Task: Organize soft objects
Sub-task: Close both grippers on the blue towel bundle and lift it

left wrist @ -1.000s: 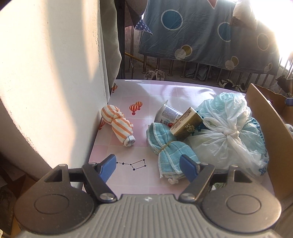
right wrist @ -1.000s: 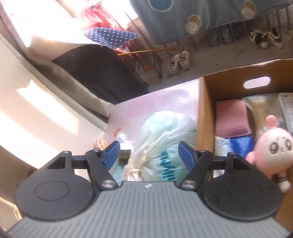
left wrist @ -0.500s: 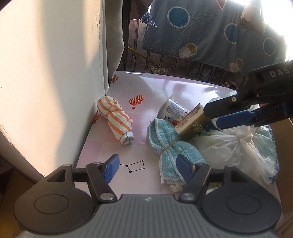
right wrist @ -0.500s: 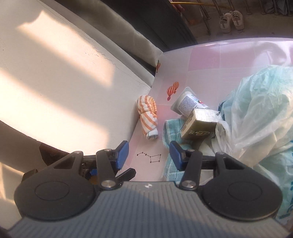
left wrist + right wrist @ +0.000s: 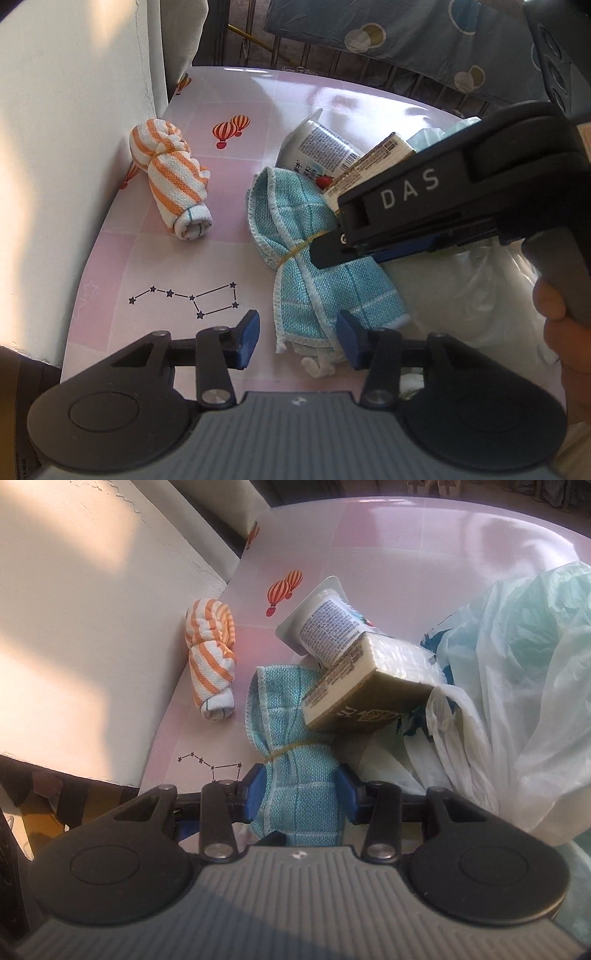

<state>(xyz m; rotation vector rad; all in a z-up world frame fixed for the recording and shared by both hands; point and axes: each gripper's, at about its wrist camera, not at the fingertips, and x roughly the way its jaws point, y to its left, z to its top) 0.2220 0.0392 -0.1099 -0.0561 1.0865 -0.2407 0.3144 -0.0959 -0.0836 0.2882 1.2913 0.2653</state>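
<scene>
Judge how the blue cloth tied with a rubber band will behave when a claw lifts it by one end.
The blue cloth looks woven and soft, so its free end will probably droop. The rubber band pinches its middle, likely keeping it bundled. The carton leans on it and may slide or tip.

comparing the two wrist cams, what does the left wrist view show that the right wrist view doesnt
Only the left wrist view shows the right tool from outside, marked DAS, a hand on its handle, and the hanging blue sheet.

Only the right wrist view shows the plastic bags in full and the blue cloth squeezed between the right tool's pads.

Both show the orange striped cloth, the tub, the carton and the pink table.
</scene>
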